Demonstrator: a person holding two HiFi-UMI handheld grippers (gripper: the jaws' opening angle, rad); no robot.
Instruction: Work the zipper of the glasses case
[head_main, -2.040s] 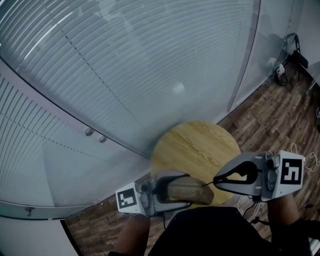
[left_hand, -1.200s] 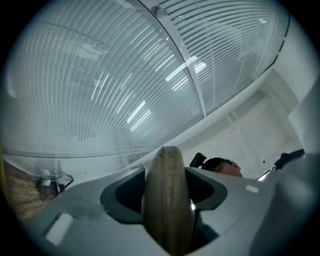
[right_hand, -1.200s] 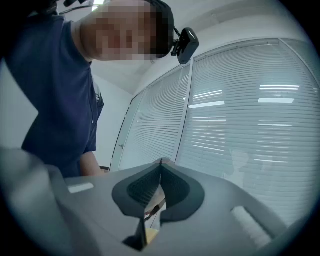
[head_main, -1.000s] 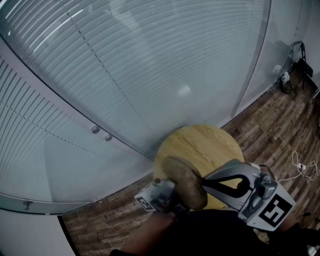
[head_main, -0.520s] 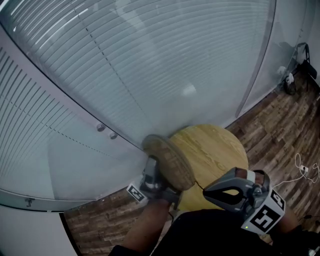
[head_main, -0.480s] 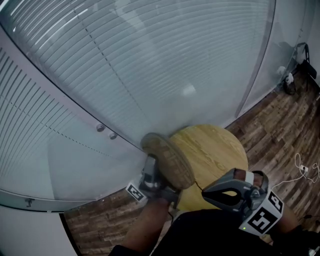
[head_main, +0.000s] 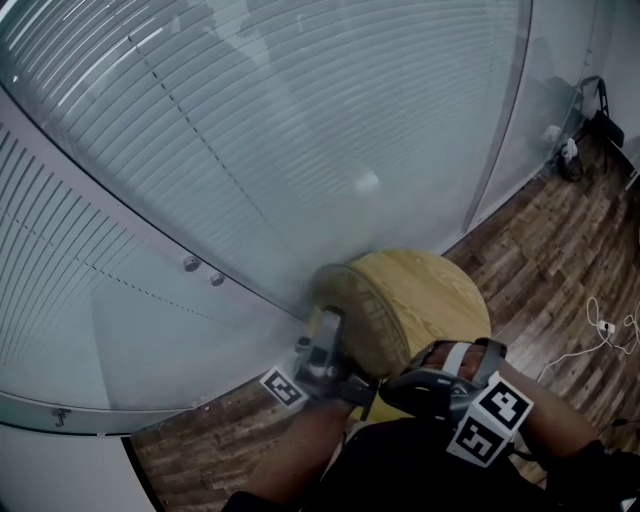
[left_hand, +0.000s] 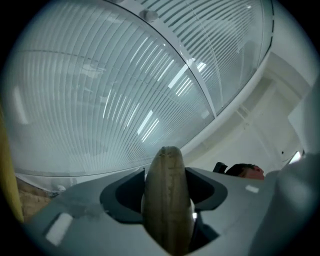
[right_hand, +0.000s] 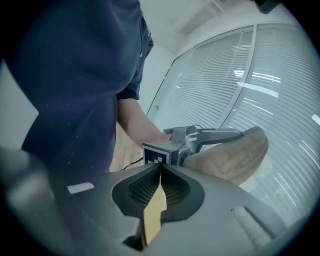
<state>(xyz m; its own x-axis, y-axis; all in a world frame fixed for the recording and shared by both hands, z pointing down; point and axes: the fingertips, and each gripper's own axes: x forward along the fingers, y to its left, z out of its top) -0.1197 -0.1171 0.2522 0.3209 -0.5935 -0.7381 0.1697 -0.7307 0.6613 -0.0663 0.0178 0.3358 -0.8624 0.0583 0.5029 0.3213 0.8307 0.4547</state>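
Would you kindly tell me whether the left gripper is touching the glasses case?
Touching. In the left gripper view, the left gripper has both jaws pressed against the sides of the glasses case, clamped edge-on between them.

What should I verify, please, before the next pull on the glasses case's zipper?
1. Left claw shut on the glasses case: ok.
2. Right claw shut on the tan tab: ok.
3. Case lifted off the wooden table: ok.
4. How far the case is open: cannot tell.
5. Tab runs straight to the case: cannot tell.
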